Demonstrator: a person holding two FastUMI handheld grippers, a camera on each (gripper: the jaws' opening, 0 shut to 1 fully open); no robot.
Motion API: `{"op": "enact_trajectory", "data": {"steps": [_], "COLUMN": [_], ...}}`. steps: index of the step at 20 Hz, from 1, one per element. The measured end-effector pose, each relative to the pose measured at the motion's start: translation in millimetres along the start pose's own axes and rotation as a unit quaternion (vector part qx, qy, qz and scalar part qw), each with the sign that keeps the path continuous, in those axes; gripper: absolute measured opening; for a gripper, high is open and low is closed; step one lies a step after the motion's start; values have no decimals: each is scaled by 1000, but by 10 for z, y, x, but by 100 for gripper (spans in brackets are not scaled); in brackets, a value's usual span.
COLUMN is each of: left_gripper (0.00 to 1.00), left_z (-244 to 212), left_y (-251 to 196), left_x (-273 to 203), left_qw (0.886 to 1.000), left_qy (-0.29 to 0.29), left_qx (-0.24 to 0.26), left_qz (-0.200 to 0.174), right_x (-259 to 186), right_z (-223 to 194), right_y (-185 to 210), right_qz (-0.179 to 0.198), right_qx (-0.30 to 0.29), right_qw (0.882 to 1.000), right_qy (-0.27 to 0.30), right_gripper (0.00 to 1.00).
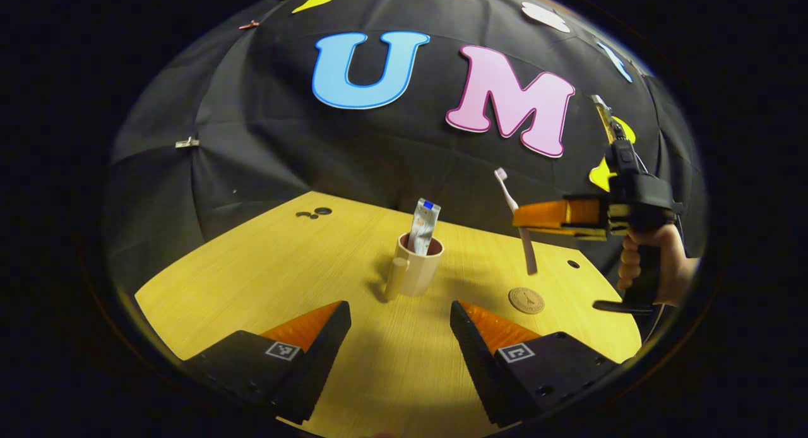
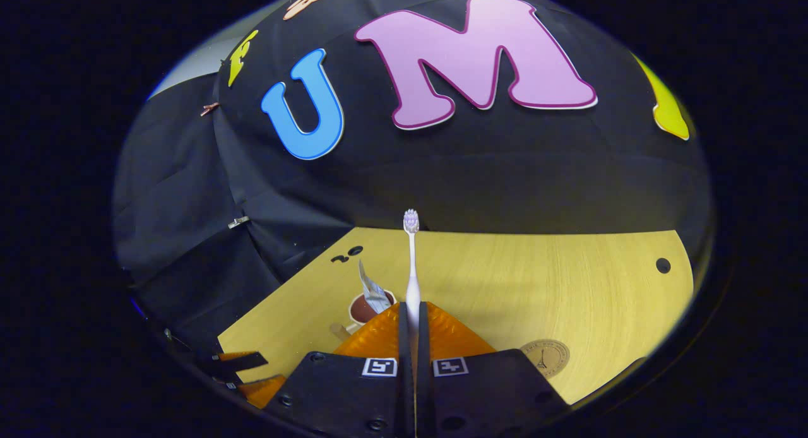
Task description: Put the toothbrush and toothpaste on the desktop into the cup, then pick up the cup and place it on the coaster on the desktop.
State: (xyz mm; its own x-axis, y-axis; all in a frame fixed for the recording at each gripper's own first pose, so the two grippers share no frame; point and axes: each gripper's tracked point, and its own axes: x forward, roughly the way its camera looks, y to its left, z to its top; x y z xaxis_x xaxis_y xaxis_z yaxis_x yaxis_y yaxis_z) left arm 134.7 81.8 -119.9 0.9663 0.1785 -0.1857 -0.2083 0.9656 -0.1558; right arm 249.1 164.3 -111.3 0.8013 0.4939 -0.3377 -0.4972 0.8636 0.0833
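Observation:
A beige cup (image 1: pixel 418 266) with a handle stands mid-table, the toothpaste tube (image 1: pixel 423 226) upright inside it. In the left gripper view my left gripper (image 1: pixel 399 337) is open, low over the table in front of the cup. Right of the cup, my right gripper (image 1: pixel 519 218) is shut on the white toothbrush (image 1: pixel 522 239), held upright in the air, bristles up. In the right gripper view the toothbrush (image 2: pixel 411 267) rises from between the shut fingers of my right gripper (image 2: pixel 413 315), with the cup (image 2: pixel 365 310) and the toothpaste (image 2: pixel 374 294) low to the left. The round coaster (image 1: pixel 526 300) lies right of the cup.
The wooden table (image 1: pixel 265 280) has small holes near its far left (image 1: pixel 314 213) and right (image 1: pixel 573 264). A hand (image 1: pixel 656 261) holds the right gripper's grip at the table's right edge. The coaster (image 2: pixel 545 356) sits near the front right in the right gripper view.

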Motion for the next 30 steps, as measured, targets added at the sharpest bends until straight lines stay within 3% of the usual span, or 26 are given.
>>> {"op": "enact_trajectory", "data": {"steps": [5, 15, 24, 26, 28, 29, 30], "left_gripper": [97, 98, 97, 97, 97, 97, 97], "left_z": [-34, -330, -487, -481, -456, -427, -391], "left_y": [172, 580, 632, 584, 541, 522, 501], "left_x": [-121, -64, 186, 205, 234, 246, 261], "left_qw": [1000, 997, 997, 998, 998, 998, 999], "left_qy": [-8, -5, 0, 1, 0, -1, -3], "left_qx": [-22, -64, -60, -55, -49, -47, -43], "left_qz": [16, 51, 48, 44, 38, 35, 31], "right_x": [559, 1139, 1146, 1051, 948, 877, 807], "right_z": [148, -25, -457, -457, -427, -369, -341], "right_y": [245, 234, 295, 211, 68, -5, -108], "right_qz": [14, 18, 12, 1, -10, -15, -23], "right_qx": [34, 75, 23, 8, 13, 18, 22], "right_qw": [998, 993, 992, 992, 992, 992, 991], "right_qy": [-57, -90, -126, -126, -125, -127, -130], "right_gripper": [6, 6, 8, 14, 48, 71, 73]}}
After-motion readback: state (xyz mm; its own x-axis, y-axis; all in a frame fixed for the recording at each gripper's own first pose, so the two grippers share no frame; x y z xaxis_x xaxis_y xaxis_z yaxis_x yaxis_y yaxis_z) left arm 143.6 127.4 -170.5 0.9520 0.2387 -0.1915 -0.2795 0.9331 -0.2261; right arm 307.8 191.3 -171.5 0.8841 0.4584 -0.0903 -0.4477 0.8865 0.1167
